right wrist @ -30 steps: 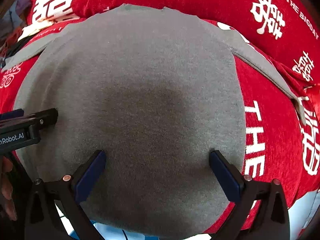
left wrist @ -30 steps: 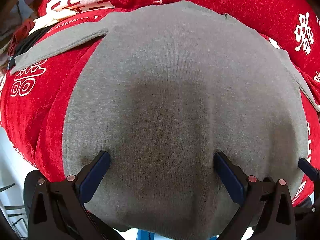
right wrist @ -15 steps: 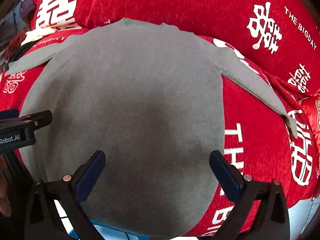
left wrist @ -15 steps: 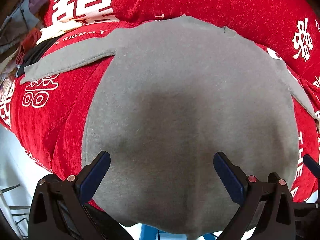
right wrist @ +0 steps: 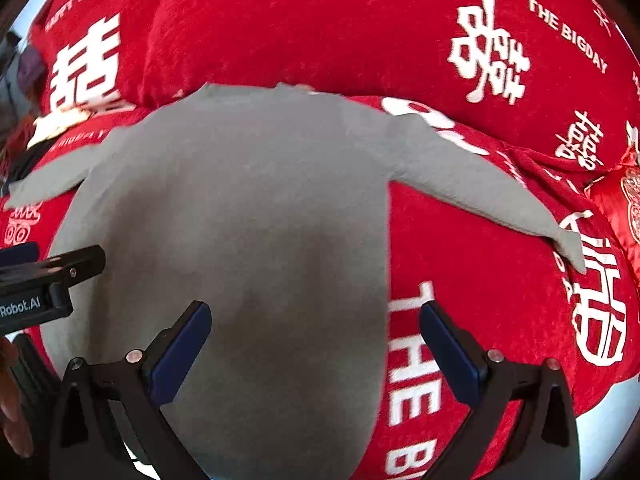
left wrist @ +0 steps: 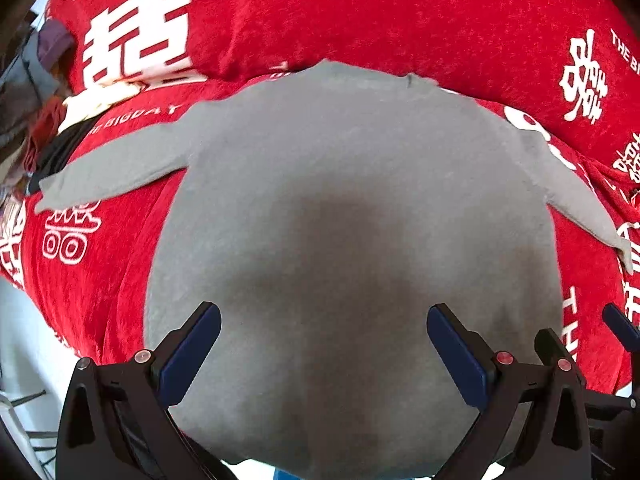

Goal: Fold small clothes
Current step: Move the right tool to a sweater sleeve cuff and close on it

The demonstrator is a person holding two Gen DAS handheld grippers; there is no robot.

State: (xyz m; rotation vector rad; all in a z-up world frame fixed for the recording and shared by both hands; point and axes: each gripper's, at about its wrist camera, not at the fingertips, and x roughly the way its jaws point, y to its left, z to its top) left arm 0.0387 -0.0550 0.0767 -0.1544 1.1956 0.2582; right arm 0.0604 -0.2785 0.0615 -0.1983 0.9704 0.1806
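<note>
The red cover (left wrist: 360,16) with white lettering lay under a grey long-sleeved top (left wrist: 352,208), spread flat, both sleeves out sideways. Top's lower body lay beneath and between the fingers of the left gripper (left wrist: 323,350) and right gripper (right wrist: 315,346); both were spread wide, holding nothing. Compared with 1.0 s ago, more of the top and sleeves showed; both grippers had pulled back.

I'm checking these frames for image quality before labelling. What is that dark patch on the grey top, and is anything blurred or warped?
Left wrist view: the dark patch on the grey long-sleeved top looks like a soft shadow just ahead of the open left gripper; fisheye bulges the cloth.
Right wrist view: a similar shadow by the open right gripper; the red printed cover looks slightly blurred.
</note>
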